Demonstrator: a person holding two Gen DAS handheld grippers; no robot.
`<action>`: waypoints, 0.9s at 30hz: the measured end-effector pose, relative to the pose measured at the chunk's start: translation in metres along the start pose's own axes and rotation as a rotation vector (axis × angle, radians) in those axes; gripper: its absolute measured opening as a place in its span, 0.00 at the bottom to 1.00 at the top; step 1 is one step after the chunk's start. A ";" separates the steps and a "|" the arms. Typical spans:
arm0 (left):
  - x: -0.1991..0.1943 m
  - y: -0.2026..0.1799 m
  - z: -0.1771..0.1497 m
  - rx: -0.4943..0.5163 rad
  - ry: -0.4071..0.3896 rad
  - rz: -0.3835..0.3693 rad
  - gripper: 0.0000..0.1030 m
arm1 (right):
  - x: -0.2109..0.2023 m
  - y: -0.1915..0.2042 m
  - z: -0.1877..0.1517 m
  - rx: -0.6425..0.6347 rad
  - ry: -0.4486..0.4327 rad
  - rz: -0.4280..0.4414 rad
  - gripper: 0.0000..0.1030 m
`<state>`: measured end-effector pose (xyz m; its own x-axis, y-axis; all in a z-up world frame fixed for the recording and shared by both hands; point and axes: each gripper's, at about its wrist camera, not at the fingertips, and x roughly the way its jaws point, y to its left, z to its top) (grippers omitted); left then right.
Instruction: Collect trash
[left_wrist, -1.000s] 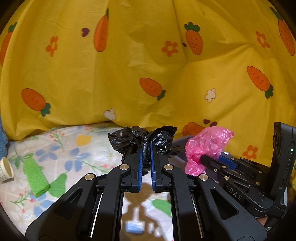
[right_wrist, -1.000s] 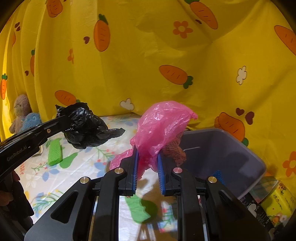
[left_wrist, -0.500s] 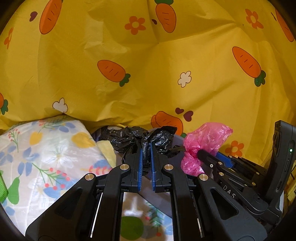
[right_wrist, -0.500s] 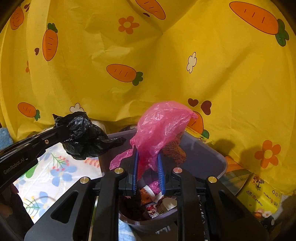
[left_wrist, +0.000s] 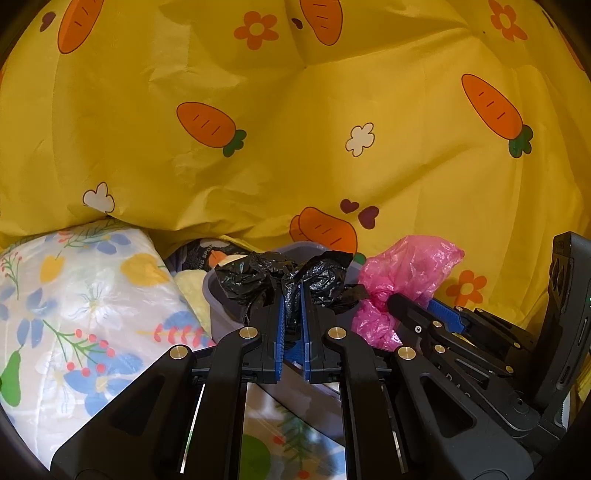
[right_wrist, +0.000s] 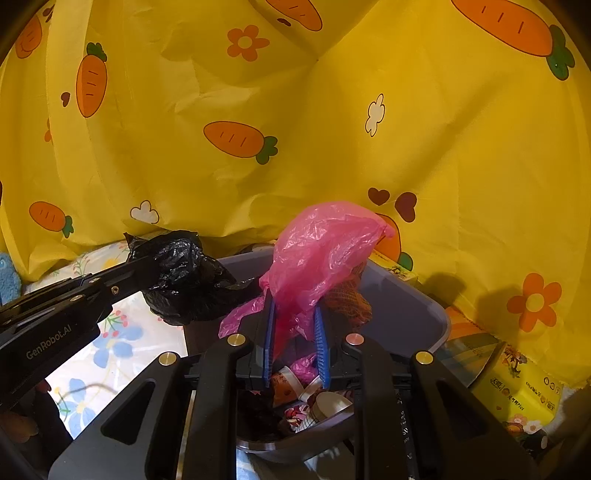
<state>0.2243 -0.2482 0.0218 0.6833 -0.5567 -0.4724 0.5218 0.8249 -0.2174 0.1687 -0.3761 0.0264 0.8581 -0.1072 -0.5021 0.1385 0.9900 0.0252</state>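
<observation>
My left gripper (left_wrist: 291, 295) is shut on a crumpled black plastic bag (left_wrist: 258, 277), which bulges past both fingertips over the near rim of a grey bin (left_wrist: 221, 317). From the right wrist, that black bag (right_wrist: 181, 277) hangs at the bin's left rim. A pink plastic bag (right_wrist: 325, 251) with orange netting inside is pinched by my right gripper (right_wrist: 293, 314) and held above the grey bin (right_wrist: 413, 314). Paper cups and wrappers (right_wrist: 314, 395) lie in the bin. In the left wrist view the pink bag (left_wrist: 406, 273) and the right gripper sit to the right.
A yellow carrot-print cloth (right_wrist: 332, 110) hangs close behind the bin. A white floral tablecloth (left_wrist: 81, 314) covers the surface on the left. Yellow printed boxes (right_wrist: 517, 391) lie right of the bin, and a dark packet (left_wrist: 199, 254) sits behind it.
Both grippers swung right from above the floral tablecloth to the grey bin, each still holding its bag. The bin's contents have come into the right wrist view.
</observation>
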 end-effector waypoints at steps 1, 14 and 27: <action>0.001 0.000 0.000 0.001 0.001 -0.001 0.07 | 0.001 0.000 0.000 0.000 0.001 0.000 0.19; 0.015 -0.001 -0.003 -0.010 0.024 -0.043 0.07 | 0.005 -0.005 -0.004 0.012 0.015 -0.006 0.19; 0.022 -0.002 -0.006 -0.018 0.035 -0.062 0.09 | 0.009 -0.007 -0.007 0.016 0.022 -0.011 0.22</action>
<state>0.2350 -0.2609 0.0067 0.6316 -0.6033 -0.4870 0.5530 0.7908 -0.2623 0.1720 -0.3839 0.0161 0.8454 -0.1158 -0.5214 0.1559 0.9872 0.0337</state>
